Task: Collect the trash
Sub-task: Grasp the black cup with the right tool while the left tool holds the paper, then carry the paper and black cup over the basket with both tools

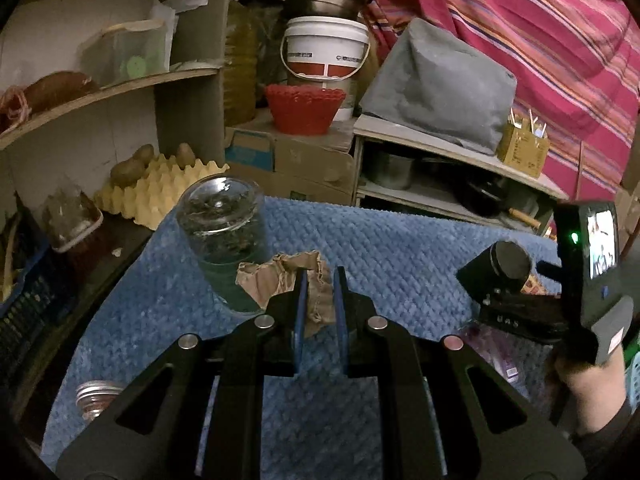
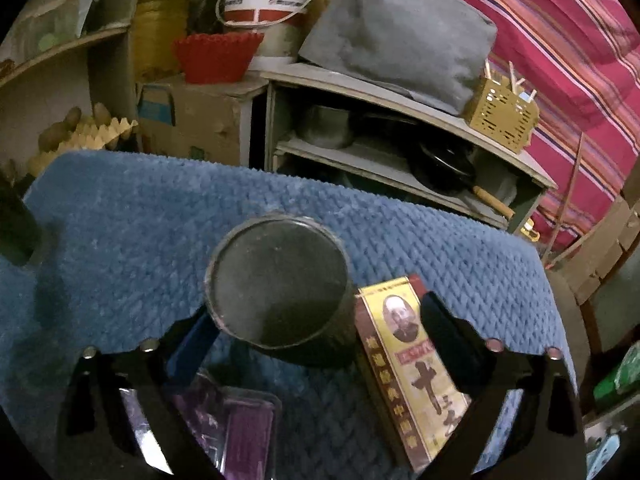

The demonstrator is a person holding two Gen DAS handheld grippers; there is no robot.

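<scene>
A blue knitted cloth [image 1: 400, 248] covers the table under me. My left claw [image 1: 320, 284] pinches crumpled brown paper [image 1: 280, 280], a glass jar [image 1: 224, 236] just left. My right claw [image 2: 316, 316] gapes wide around a dark tin [image 2: 280, 284] and yellow box [image 2: 412, 372].

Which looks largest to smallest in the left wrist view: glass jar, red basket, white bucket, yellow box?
1. Glass jar, though nearness inflates it.
2. White bucket and red basket: too alike to rank.
3. Yellow box.

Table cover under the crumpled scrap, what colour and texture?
Blue knitted-looking fabric table cover with a ribbed, bumpy weave; clearest in the right wrist view.
</scene>
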